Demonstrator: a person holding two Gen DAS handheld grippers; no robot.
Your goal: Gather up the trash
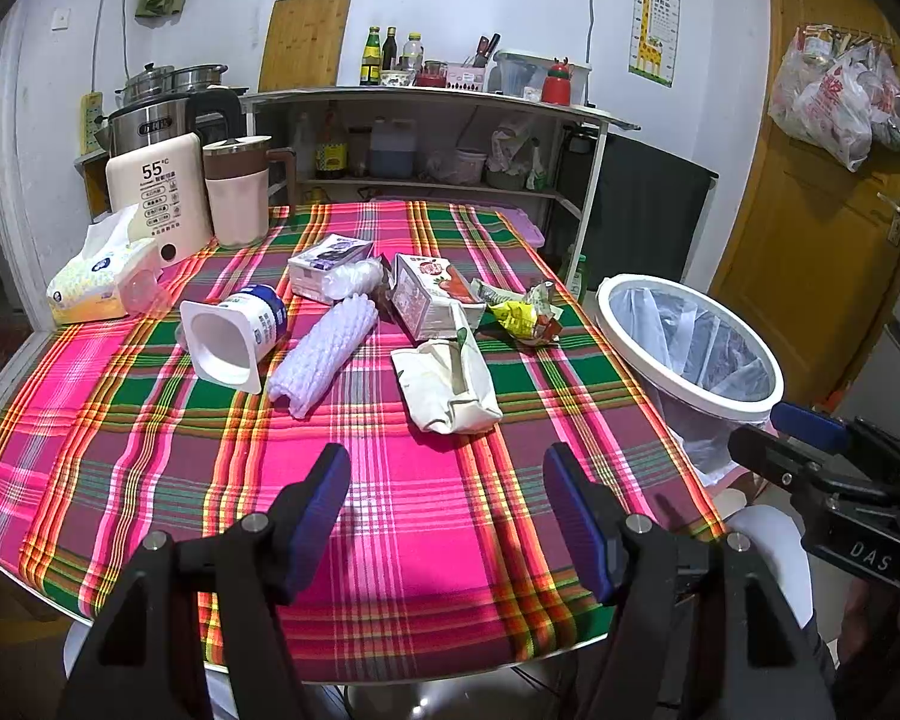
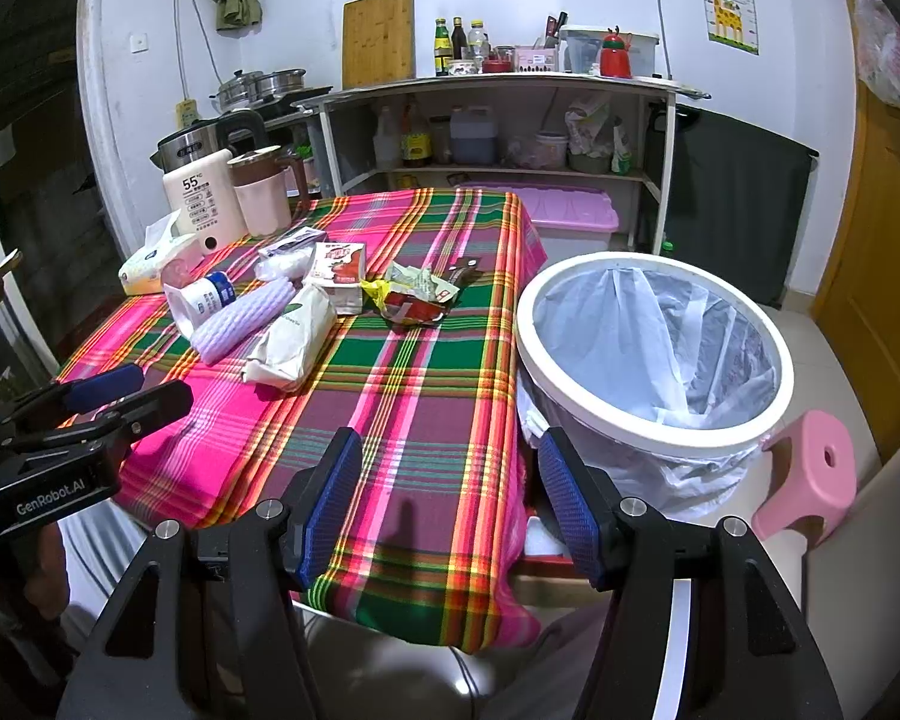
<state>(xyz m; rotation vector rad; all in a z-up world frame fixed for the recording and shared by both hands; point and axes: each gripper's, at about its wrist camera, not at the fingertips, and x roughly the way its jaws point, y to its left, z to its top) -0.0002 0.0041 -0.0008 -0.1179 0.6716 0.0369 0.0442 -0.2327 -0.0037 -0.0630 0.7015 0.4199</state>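
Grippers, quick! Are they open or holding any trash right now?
Left gripper: open, holding nothing, above the tablecloth.
Right gripper: open, holding nothing, beside the bin.

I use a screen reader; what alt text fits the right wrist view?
An open right gripper hovers over a plaid-clothed table strewn with trash: a cream paper bag, a lilac foam sleeve, crumpled wrappers. A white-rimmed lined bin stands right.

left claw (image 1: 447,498): fingers spread wide, empty | right claw (image 2: 450,480): fingers spread wide, empty
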